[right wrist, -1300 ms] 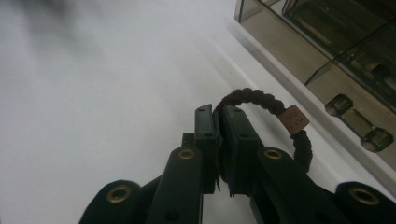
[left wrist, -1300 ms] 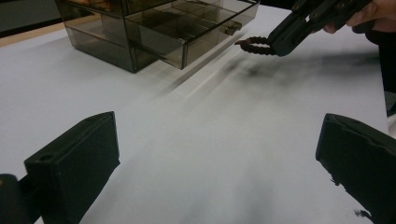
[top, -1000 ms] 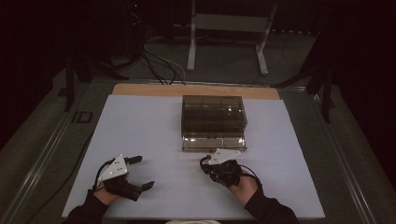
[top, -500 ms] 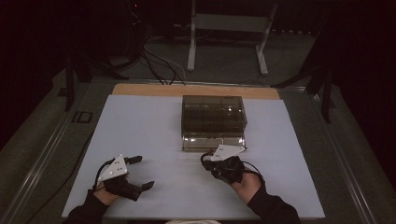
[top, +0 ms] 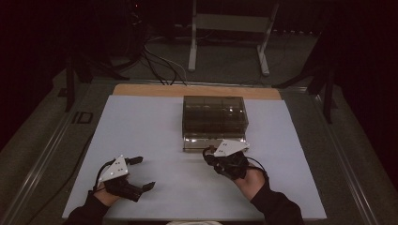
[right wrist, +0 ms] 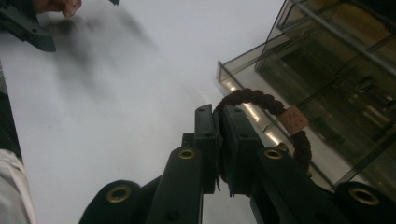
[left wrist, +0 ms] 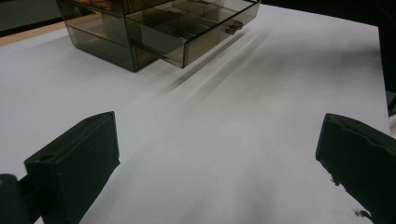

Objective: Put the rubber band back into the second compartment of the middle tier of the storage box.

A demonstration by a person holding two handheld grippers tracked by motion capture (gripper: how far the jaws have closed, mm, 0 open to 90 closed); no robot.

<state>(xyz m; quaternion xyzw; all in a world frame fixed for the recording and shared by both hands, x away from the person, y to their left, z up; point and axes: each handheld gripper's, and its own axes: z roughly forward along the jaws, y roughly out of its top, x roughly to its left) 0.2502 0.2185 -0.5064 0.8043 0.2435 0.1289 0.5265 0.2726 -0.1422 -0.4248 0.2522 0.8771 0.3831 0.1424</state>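
Observation:
A smoky clear drawer box (top: pixel 214 116) stands mid-table with its bottom drawer (top: pixel 213 142) pulled out toward me; the drawer (left wrist: pixel 196 29) and box (right wrist: pixel 336 70) show in both gripper views. My right gripper (top: pixel 206 153) hovers just in front of the open drawer, jaws shut on a dark red braided hair band (right wrist: pixel 275 109) with a small tan tag, its loop hanging to one side of the jaws over the drawer's edge. My left gripper (top: pixel 142 173) rests low at the near left of the white sheet, jaws wide apart with bare table between its fingers (left wrist: pixel 74 158).
The white sheet (top: pixel 150 126) covers the table, with a wooden strip (top: pixel 141 89) at its far edge. Behind the table are a metal stand (top: pixel 227 37) and floor cables (top: pixel 155 61). A rail (top: pixel 42 154) runs along the left side.
My right gripper has risen a little and edged toward the drawer front, still holding the band. The left gripper has stayed where it was.

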